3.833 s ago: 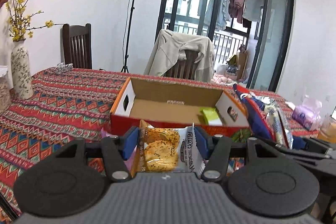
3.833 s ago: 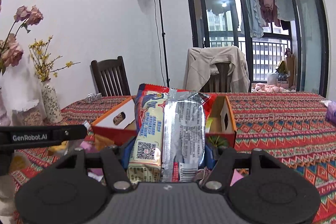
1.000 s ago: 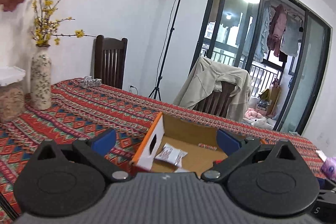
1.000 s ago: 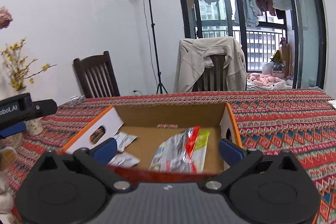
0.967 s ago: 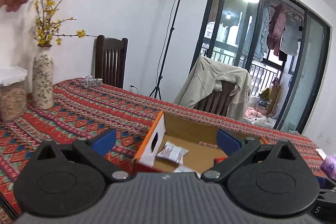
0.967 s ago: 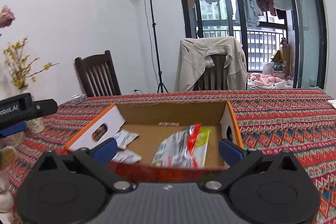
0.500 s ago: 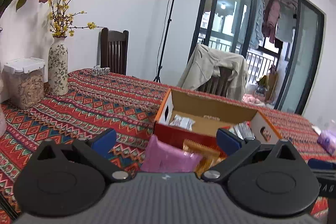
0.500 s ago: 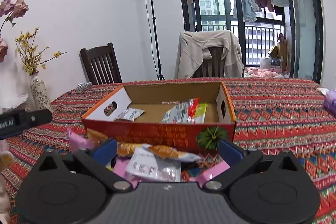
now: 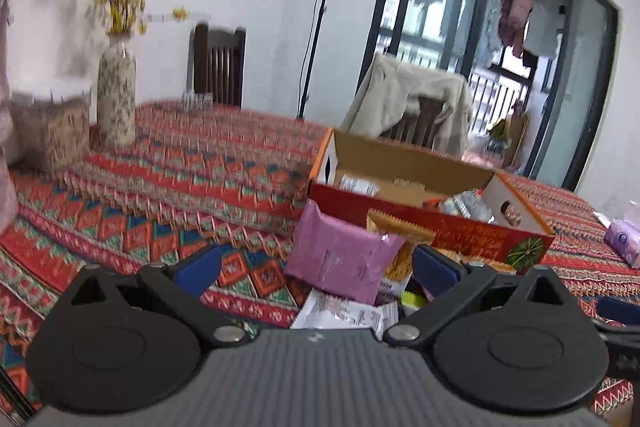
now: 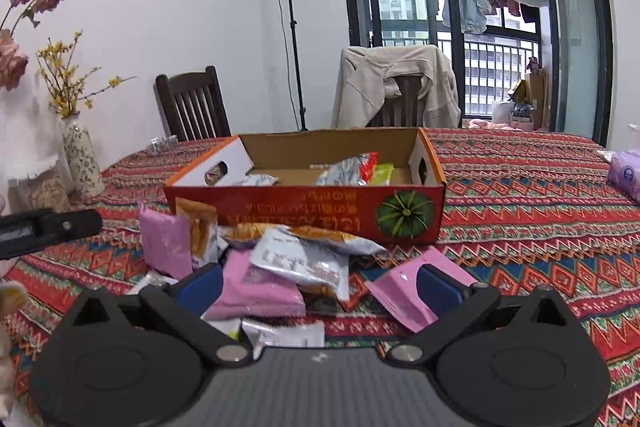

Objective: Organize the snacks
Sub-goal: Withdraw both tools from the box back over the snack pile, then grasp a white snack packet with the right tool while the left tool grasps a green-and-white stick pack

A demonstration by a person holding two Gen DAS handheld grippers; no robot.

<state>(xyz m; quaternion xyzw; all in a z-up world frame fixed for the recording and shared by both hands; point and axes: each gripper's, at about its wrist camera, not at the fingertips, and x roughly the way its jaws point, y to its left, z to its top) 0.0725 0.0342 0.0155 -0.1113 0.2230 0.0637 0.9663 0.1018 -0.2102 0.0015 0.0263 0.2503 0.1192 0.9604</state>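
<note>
Both of my grippers are spread wide with nothing between the blue pads. My left gripper hangs low over the near side of the snack pile, its jaws framing a pink packet that leans tilted on the heap, with a white wrapper lying flat just under it and an orange biscuit pack standing behind, against the box front; that view is blurred. My right gripper sits over the same heap from the other side: between its jaws I see a flat pink pouch, a silver-white sachet lying across it, and another pink pouch beside the right pad. None of these touch the pads as far as I can tell.

Beyond the pile stands the open red cardboard box on the patterned tablecloth. Inside it I can make out a silver bag with red trim, a green packet beside it toward the right end, and a small silver packet near the left end. A speckled vase with yellow sprigs stands far left.
</note>
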